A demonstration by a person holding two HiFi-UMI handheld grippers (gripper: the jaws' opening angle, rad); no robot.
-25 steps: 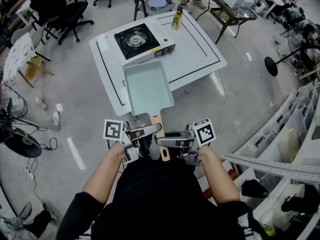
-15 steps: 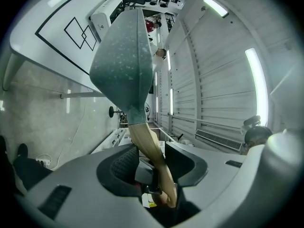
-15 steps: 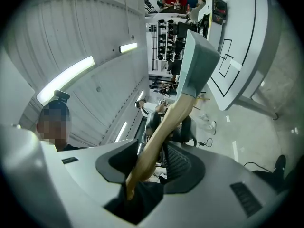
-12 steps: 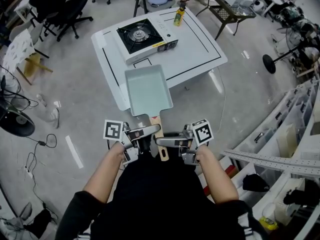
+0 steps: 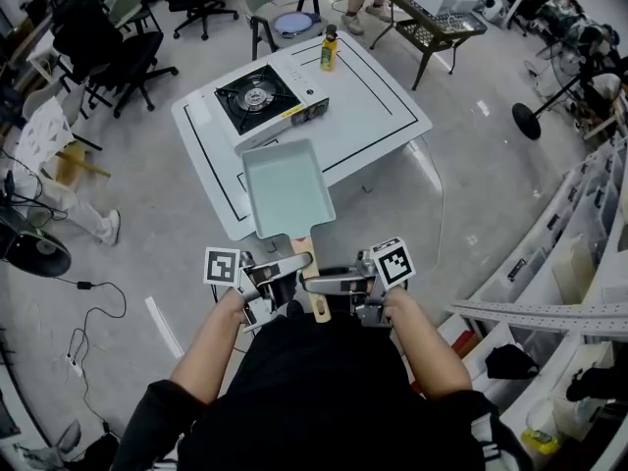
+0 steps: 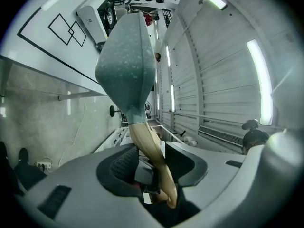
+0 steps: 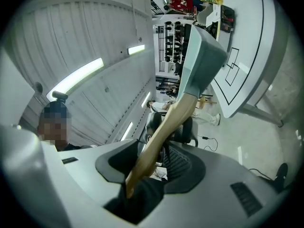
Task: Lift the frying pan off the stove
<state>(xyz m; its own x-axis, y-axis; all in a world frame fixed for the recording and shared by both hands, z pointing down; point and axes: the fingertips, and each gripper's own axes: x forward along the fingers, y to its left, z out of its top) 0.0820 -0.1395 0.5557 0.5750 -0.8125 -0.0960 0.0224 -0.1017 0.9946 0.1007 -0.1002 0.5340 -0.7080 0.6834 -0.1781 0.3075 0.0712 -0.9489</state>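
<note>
A rectangular teal frying pan (image 5: 287,186) with a wooden handle (image 5: 314,287) hangs in the air over the near edge of the white table (image 5: 383,101). It is well off the black-topped portable stove (image 5: 257,94) at the table's far left. My left gripper (image 5: 292,283) and right gripper (image 5: 332,285) close on the handle from either side, just in front of my body. In the left gripper view the handle (image 6: 151,156) runs between the jaws up to the pan (image 6: 127,56). In the right gripper view my jaws have just been opening slightly, with the handle (image 7: 156,146) still between them.
A yellow bottle (image 5: 329,49) stands at the table's far edge. Office chairs (image 5: 108,37) sit at the back left, a folding table (image 5: 432,13) and a person's legs behind. Shelving (image 5: 579,253) lines the right. Cables (image 5: 88,292) and a fan base (image 5: 34,253) lie on the floor at left.
The head view has swung a little, so the table and stove sit lower and more to the left. The pan stays between both grippers in the same place before me.
</note>
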